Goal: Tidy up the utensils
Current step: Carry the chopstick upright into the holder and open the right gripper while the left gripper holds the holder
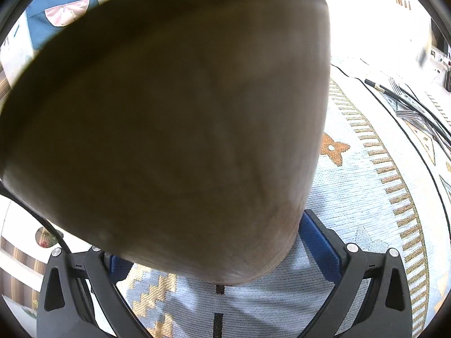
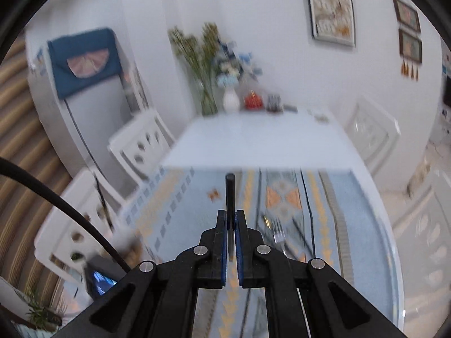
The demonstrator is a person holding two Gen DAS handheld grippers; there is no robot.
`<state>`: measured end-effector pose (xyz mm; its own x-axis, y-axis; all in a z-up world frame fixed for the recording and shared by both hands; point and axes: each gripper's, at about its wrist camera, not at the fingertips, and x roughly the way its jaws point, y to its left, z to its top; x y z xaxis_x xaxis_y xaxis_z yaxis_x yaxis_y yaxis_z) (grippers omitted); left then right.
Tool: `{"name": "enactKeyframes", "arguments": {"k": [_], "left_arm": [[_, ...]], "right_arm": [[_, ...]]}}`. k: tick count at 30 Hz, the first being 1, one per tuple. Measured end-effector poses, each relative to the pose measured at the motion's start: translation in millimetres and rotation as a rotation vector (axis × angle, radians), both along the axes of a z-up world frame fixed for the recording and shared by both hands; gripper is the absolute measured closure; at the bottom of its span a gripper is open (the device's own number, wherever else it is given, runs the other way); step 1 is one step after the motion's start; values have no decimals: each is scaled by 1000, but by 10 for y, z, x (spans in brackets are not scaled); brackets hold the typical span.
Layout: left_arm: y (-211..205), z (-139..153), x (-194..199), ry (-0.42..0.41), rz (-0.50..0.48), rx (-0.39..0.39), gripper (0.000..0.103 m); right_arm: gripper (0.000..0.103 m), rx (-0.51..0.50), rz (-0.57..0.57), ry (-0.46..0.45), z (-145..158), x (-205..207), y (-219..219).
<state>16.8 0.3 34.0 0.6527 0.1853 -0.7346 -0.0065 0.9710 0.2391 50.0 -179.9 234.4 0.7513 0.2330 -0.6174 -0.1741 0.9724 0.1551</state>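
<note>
A big brown rounded holder (image 1: 174, 129) fills most of the left wrist view. My left gripper (image 1: 214, 253) is shut on it, and its blue pads (image 1: 318, 242) press against the holder's lower sides. My right gripper (image 2: 231, 217) is held above the table, shut on a thin black-handled utensil (image 2: 230, 191). The handle sticks out forward past the fingertips, and a metal part shows between the pads. Other utensils lie on the patterned cloth: a silver fork (image 2: 277, 232) and dark-handled pieces (image 1: 408, 104) with a fork (image 1: 394, 84) among them.
The light blue and orange cloth (image 2: 180, 214) covers the near end of a white table (image 2: 253, 140). Vases with flowers (image 2: 222, 90) and small items stand at its far end. White chairs (image 2: 141, 143) flank the table. A black cable (image 2: 308, 205) crosses the cloth.
</note>
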Motion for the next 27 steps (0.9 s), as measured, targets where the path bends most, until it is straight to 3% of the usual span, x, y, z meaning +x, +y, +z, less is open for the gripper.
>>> {"name": "enactKeyframes", "arguments": {"k": [10,14,19,27], "left_arm": [[6,0,-23,-2,0,3,0],[4,1,-32,-3,1,7,0],[-2,3,-56,-6,3,14,0],[-72,11,-63,-11,2,13,0]], "right_arm": [[98,169,179,-269,1242,101,557],[98,215,278,-323,1495,51,822],[98,216,377,-298,1398,79,1192],[98,235,457,-129,773,216,1568]]}}
